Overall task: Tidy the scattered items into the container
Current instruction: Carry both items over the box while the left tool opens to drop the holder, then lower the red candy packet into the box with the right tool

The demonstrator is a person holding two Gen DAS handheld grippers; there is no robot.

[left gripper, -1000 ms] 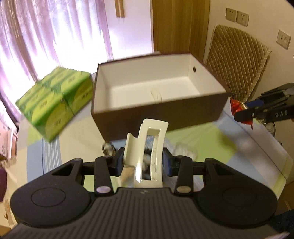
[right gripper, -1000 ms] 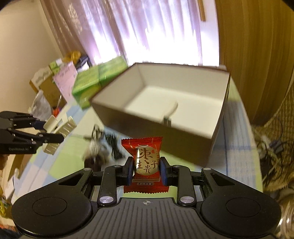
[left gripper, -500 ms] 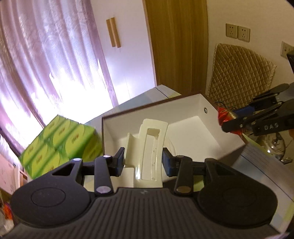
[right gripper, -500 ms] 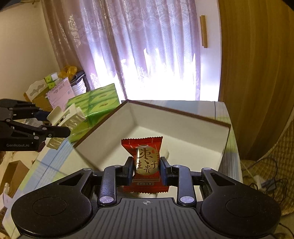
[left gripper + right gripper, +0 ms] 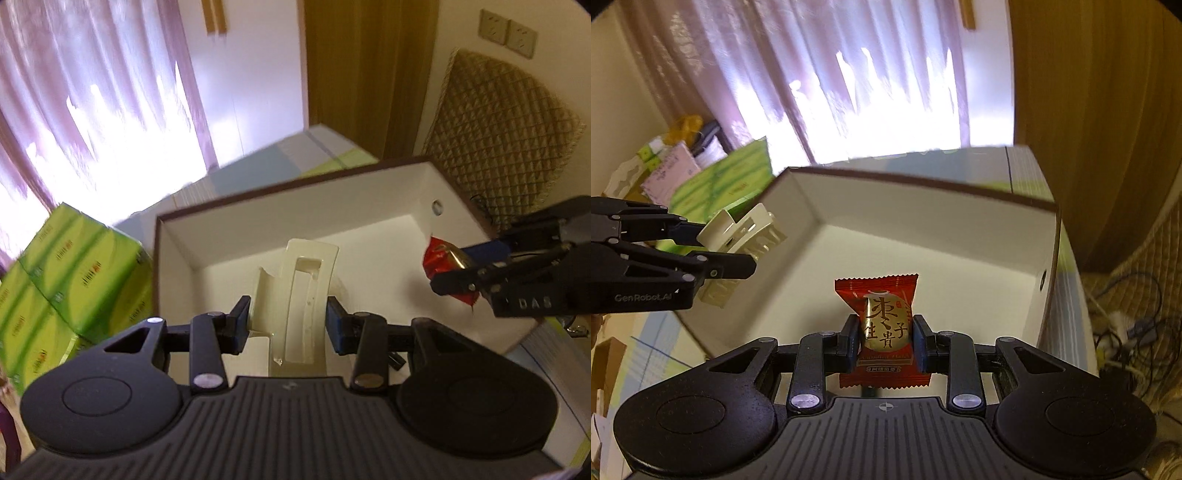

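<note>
1. Table (image 5: 325, 144): pale cloth with blue and green blocks; bears the box and the tissue packs.
2. Curtain (image 5: 849, 74): mauve, sheer, backlit, behind the table.
3. Box (image 5: 295, 236): brown outside, white inside, open-topped; both tongs hang over its interior.
4. Green tissue packs (image 5: 70, 273): stacked just beside the box's left wall.
5. Left gripper (image 5: 288, 325): jaws clamped on the cream hair claw (image 5: 303, 295), which stands upright between the pads, above the box floor.
6. Right gripper (image 5: 884, 345): jaws narrow, pinching the red candy packet (image 5: 882, 328), gold oval facing up, over the box's near side.
</note>
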